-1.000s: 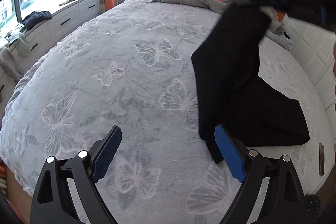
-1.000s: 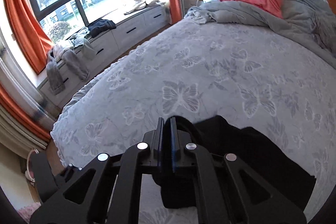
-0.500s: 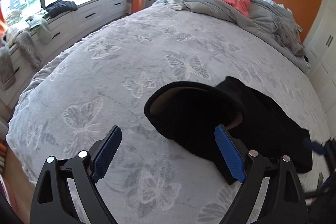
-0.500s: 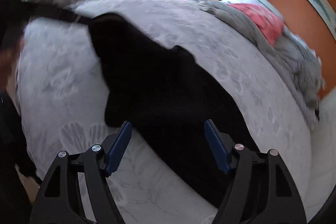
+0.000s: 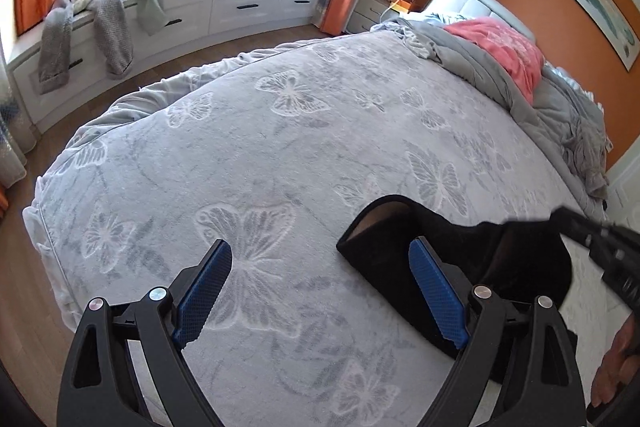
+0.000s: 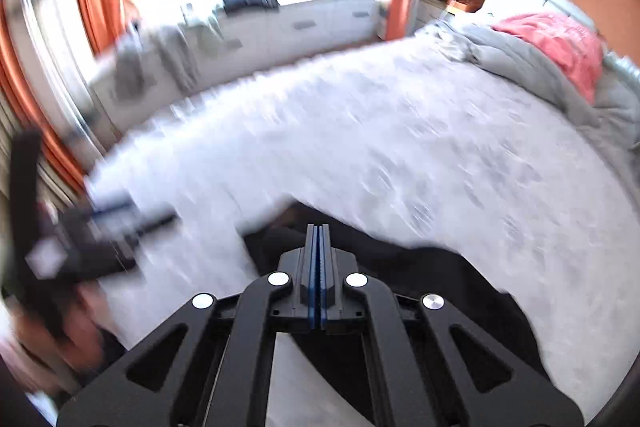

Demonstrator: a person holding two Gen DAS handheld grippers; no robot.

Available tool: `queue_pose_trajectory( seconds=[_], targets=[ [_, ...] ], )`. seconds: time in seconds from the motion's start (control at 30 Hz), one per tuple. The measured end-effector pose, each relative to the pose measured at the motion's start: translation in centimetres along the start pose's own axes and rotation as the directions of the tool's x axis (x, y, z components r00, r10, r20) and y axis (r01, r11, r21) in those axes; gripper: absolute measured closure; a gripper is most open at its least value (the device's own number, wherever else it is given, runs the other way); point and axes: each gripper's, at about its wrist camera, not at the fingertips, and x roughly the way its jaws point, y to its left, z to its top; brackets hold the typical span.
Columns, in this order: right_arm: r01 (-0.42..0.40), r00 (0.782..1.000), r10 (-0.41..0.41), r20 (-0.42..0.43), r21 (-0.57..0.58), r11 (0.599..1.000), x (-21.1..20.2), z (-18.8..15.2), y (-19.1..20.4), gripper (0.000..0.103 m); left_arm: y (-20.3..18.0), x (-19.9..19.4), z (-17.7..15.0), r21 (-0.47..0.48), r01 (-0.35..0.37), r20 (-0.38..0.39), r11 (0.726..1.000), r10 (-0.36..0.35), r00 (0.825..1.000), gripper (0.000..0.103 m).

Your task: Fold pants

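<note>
Black pants (image 5: 460,255) lie bunched on the bed (image 5: 280,147), by its near edge; left hand-held gripper (image 5: 320,291) hovers spread beside them, right hand-held gripper (image 6: 318,283) pressed together, whether pinching cloth I cannot tell; a loose pinch could collapse the fold

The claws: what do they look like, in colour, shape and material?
Both claws, left claw and right claw, have matte black angular frames with triangular cut-outs and round silver pivot screws. The pads are blue with a fine dotted texture. No cables or sleeves show.
</note>
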Motion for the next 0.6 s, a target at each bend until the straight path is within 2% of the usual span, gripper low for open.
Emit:
queue_pose_trajectory(
  seconds=[0.03, 0.07, 0.1, 0.17, 0.2, 0.23, 0.27, 0.3, 0.33, 0.43, 0.53, 0.57, 0.6],
  targets=[
    [-0.073, 0.997, 0.074, -0.008, 0.045, 0.996, 1.3, 0.9, 0.2, 0.102, 0.3, 0.0, 0.2, -0.016, -0.001, -0.004, 1.0, 0.001, 1.0, 0.015],
    [-0.167, 0.984, 0.171, -0.044, 0.081, 0.983, 3.6, 1.3, 0.9, 0.101, 0.6, 0.0, 0.3, -0.03, 0.003, -0.007, 1.0, -0.003, 1.0, 0.015],
    [-0.171, 0.981, 0.177, -0.076, 0.08, 0.982, 5.3, 1.4, 1.5, 0.1, 1.0, 0.1, 0.5, -0.041, 0.007, -0.012, 0.999, -0.008, 1.0, 0.015],
    [-0.027, 0.994, 0.028, -0.102, 0.005, 1.0, 7.3, 1.0, 2.2, 0.097, 1.4, 0.2, 0.8, -0.045, 0.007, -0.021, 0.999, -0.007, 1.0, 0.015],
    [0.019, 0.995, -0.022, -0.097, -0.034, 0.999, 7.4, 0.6, 2.1, 0.096, 1.7, 0.2, 0.9, -0.048, -0.003, -0.022, 0.999, 0.002, 1.0, 0.015],
    [0.041, 0.994, -0.046, -0.098, -0.056, 0.998, 7.2, 0.4, 1.5, 0.09, 2.1, 0.2, 0.9, -0.055, -0.01, -0.022, 0.998, 0.009, 1.0, 0.015],
    [0.077, 0.991, -0.086, -0.1, -0.093, 0.993, 6.9, 0.0, 1.0, 0.069, 2.4, 0.2, 1.0, -0.064, -0.009, -0.022, 0.998, 0.007, 1.0, 0.015],
    [0.109, 0.988, -0.12, -0.095, -0.114, 0.988, 6.5, -0.8, 0.7, 0.038, 2.6, 0.3, 1.0, -0.07, -0.003, -0.028, 0.998, 0.001, 1.0, 0.015],
    [0.138, 0.984, -0.15, -0.092, -0.126, 0.982, 6.3, -1.4, 0.3, 0.029, 2.7, 0.5, 1.0, -0.074, 0.002, -0.036, 0.997, -0.005, 0.999, 0.015],
    [0.134, 0.974, -0.169, -0.149, -0.219, 0.966, 7.4, -4.1, 1.6, 0.029, 2.4, 1.0, 1.2, -0.069, 0.01, -0.048, 0.998, -0.013, 0.999, 0.015],
    [0.085, 0.973, -0.138, -0.187, -0.264, 0.961, 10.6, -6.9, 5.0, 0.03, 1.8, 1.5, 1.4, -0.069, 0.029, -0.063, 0.997, -0.034, 0.997, 0.015],
    [0.112, 0.968, -0.168, -0.184, -0.281, 0.953, 12.1, -7.7, 5.8, 0.039, 1.7, 1.6, 1.4, -0.072, 0.039, -0.07, 0.997, -0.044, 0.997, 0.019],
    [0.106, 0.963, -0.164, -0.214, -0.26, 0.96, 13.5, -8.0, 5.7, 0.077, 2.0, 1.6, 1.4, -0.086, 0.025, -0.07, 0.996, -0.032, 0.997, 0.016]
  ],
)
